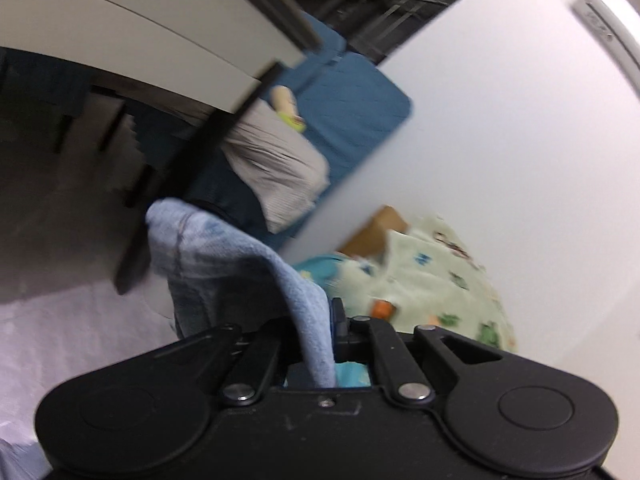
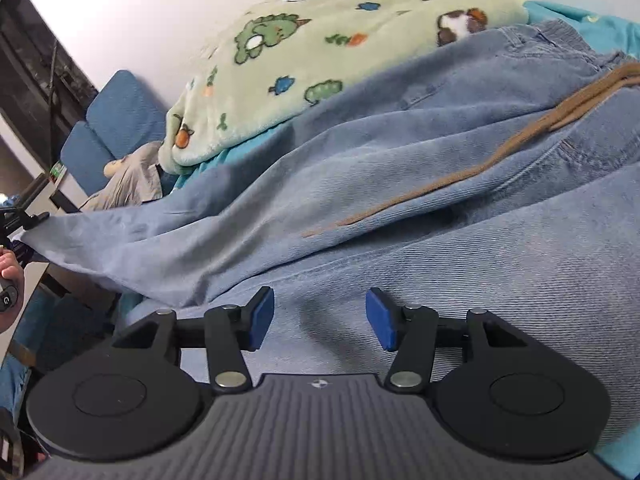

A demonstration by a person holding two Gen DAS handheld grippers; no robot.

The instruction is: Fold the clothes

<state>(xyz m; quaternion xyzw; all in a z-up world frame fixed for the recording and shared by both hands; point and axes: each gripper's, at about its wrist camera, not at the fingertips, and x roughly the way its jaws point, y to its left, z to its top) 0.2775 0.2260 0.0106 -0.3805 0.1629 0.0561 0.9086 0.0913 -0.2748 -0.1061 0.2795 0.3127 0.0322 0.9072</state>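
A pair of light blue jeans (image 2: 420,184) with a brown belt (image 2: 460,168) lies spread over the bed in the right wrist view. My right gripper (image 2: 320,316) is open, its blue pads (image 2: 262,316) just above the denim, holding nothing. My left gripper (image 1: 316,340) is shut on a hem of the jeans (image 1: 224,256), which drapes up and over its fingers. In the right wrist view the left gripper (image 2: 24,220) shows at the far left edge, holding the stretched leg end.
A pale green cartoon-print blanket (image 2: 320,48) is bunched at the back of the bed on a turquoise sheet (image 2: 592,24). A blue cushion (image 1: 352,120) and grey garment (image 1: 276,164) lie beyond. A white wall (image 1: 500,140) and dark furniture (image 1: 48,92) surround.
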